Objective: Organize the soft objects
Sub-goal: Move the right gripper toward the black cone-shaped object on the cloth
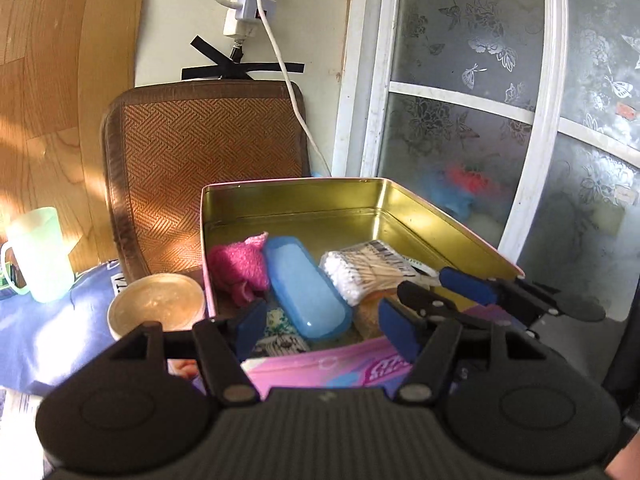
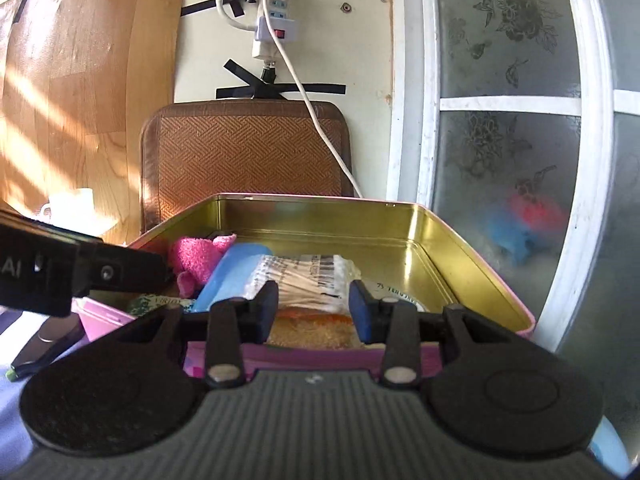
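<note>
An open gold-lined tin box (image 1: 360,208) (image 2: 460,248) with pink outer walls holds a pink fuzzy cloth (image 1: 240,268) (image 2: 196,260), a blue soft case (image 1: 308,288) (image 2: 232,280), a bag of cotton swabs (image 1: 368,268) (image 2: 308,276), a floral item (image 1: 280,320) and an orange sponge (image 2: 312,328). My left gripper (image 1: 324,328) is open and empty at the box's near edge, over the blue case. My right gripper (image 2: 314,312) (image 1: 436,292) is open and empty at the near wall, in front of the swab bag and sponge.
A round tin lid (image 1: 156,304) and a pale green mug (image 1: 36,252) stand left of the box on blue cloth. A woven brown cushion (image 1: 208,168) leans on the wall behind. A frosted glass door (image 1: 520,120) is at the right. A power strip cord (image 2: 320,120) hangs down.
</note>
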A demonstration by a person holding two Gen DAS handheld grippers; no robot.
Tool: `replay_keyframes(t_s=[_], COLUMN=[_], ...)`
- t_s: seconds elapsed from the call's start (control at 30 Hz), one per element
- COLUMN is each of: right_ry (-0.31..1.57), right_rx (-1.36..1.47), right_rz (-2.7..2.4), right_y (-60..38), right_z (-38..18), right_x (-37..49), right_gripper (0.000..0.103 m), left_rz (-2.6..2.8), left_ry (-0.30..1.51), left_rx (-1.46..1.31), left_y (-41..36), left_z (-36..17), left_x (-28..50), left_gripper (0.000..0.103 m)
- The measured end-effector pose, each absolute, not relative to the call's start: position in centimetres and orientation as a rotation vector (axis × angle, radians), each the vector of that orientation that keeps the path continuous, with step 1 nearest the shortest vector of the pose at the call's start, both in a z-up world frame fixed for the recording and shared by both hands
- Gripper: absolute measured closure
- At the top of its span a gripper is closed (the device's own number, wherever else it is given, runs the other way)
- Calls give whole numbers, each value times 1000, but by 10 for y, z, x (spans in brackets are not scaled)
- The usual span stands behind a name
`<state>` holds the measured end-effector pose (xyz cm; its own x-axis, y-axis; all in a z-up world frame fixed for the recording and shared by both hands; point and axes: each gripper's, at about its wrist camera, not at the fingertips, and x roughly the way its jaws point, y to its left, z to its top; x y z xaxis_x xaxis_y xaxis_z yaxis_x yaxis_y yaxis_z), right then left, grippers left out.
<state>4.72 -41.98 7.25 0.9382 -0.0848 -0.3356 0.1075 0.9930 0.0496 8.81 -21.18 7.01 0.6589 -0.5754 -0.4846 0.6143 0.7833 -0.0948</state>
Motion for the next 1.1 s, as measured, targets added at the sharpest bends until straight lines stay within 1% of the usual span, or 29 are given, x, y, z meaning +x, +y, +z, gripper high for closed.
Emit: replay_keyframes(t_s=[0.13, 0.2, 0.43, 0.5, 0.63, 0.73, 0.83, 0.87, 0.9, 0.93, 1.1], right_ry=[285, 299, 473, 502, 575, 658, 645, 654, 656, 652, 646], right_rx=[130, 162, 187, 146, 99, 47, -48, -35, -27, -30, -23], right_rz=[-31, 64, 370, 389, 400, 359, 311, 316, 325, 338, 410], right_y=[-413, -405, -346, -326, -290, -266, -253, -256, -258, -262, -276], right_z=[80, 82, 73, 74, 71, 62, 56, 58, 58, 58, 59], right_x=[21, 12, 17, 26, 52, 75, 82, 83, 81, 77, 40], right_gripper=[61, 61, 61, 61, 53, 53, 51, 52, 61, 65, 65], left_rz=[-661, -639, -512, -479, -452, -450, -464, -470, -477, -483, -521], left_ry=[512, 527, 600, 610, 619, 625, 627, 628, 630, 634, 710], left_rx=[26, -18, -123, -150, -207, -232, -238, -239, -240, -243, -243], left_y=[-174, -146, -61, -42, -19, -11, -9, -9, -9, -10, -27], left_z=[68, 63, 40, 36, 33, 31, 30, 30, 29, 29, 22], left_x=[73, 68, 54, 51, 49, 49, 48, 48, 48, 48, 57], left_gripper=[39, 39, 39, 39, 39, 39, 39, 39, 39, 39, 39])
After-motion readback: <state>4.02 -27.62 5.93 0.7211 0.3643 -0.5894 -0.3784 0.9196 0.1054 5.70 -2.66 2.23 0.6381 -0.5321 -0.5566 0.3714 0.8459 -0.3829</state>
